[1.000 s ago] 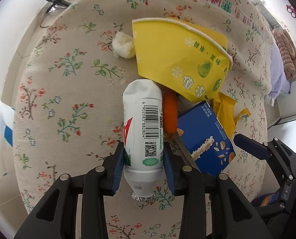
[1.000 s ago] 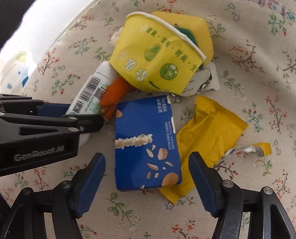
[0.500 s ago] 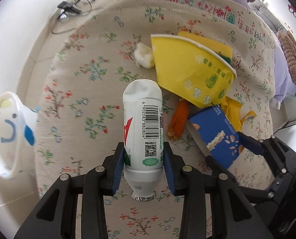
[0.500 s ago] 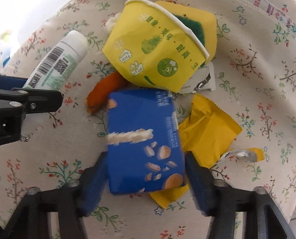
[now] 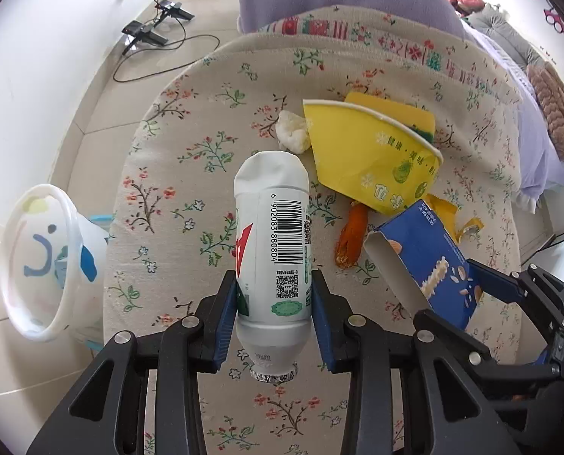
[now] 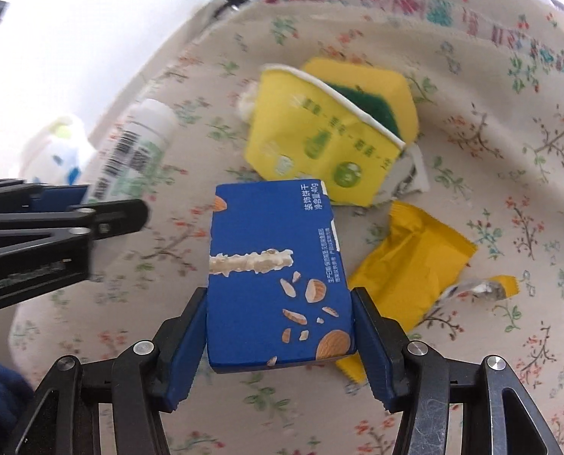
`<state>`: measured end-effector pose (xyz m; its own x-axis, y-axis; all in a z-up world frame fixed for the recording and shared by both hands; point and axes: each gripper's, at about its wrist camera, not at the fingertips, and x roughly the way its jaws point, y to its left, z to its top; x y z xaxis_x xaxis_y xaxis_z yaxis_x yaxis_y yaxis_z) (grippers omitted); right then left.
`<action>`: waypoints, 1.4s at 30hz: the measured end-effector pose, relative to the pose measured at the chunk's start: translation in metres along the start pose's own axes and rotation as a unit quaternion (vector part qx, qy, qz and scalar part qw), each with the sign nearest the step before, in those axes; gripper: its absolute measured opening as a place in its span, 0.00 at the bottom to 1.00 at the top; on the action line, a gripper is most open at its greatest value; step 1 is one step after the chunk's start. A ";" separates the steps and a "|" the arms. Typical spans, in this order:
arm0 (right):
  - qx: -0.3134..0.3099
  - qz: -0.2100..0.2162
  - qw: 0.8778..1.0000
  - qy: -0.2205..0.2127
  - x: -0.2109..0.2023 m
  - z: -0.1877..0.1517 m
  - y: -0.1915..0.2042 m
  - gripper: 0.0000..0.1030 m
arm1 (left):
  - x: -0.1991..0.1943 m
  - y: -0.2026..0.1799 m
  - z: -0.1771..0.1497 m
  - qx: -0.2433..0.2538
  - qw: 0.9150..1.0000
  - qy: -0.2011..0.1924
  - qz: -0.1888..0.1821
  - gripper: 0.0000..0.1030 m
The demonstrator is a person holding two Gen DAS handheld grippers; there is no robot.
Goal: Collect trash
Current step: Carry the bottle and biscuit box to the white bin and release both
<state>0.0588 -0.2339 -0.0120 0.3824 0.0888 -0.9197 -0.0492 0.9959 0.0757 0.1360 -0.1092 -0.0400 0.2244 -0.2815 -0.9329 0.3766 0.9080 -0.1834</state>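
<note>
Trash sits scattered on the floral-cloth desk (image 5: 190, 197), w/ two pieces already in your tools. Your left tool (image 5: 273, 313) pinches the white bottle (image 5: 272, 250) around its lower body, neck end toward the camera, barcode facing up, bottle lifted off the cloth. Your right tool (image 6: 282, 335) clamps the blue snack box (image 6: 278, 280) by both side walls; the box is raised, its open end showing in the left wrist view. On the desk: a crushed yellow paper cup (image 5: 373, 159) lying over a yellow-green sponge (image 6: 373, 91), a white paper wad (image 5: 291, 136) just beside the cup rim, an orange carrot-like piece (image 5: 352, 237) near the cup's lower edge, and a yellow wrapper (image 6: 410, 261) right of the box. A white bin w/ blue face markings (image 5: 43, 261) stands off the desk's left edge.
</note>
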 end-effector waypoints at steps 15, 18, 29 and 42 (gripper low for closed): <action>-0.034 -0.050 0.996 -0.069 -0.026 0.000 0.032 0.61 | -0.019 0.024 -0.001 -0.041 0.999 -0.018 -0.009 0.38; -0.035 -0.073 0.994 -0.074 -0.025 0.002 0.034 0.61 | -0.022 0.034 0.000 -0.055 0.998 -0.019 -0.016 0.38; -0.030 -0.066 0.994 -0.083 -0.021 0.018 0.044 0.61 | -0.045 0.094 0.008 -0.122 0.991 -0.038 -0.029 0.38; -0.014 0.032 0.997 -0.068 0.007 0.047 0.087 0.61 | -0.078 0.209 0.004 -0.232 0.970 -0.072 -0.013 0.38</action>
<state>0.1001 -0.1456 0.0060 0.4986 0.1546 -0.8529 -0.1016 0.9876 0.1197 0.2009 0.1010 -0.0042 0.3553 -0.3154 -0.8800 -0.0534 0.9330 -0.3559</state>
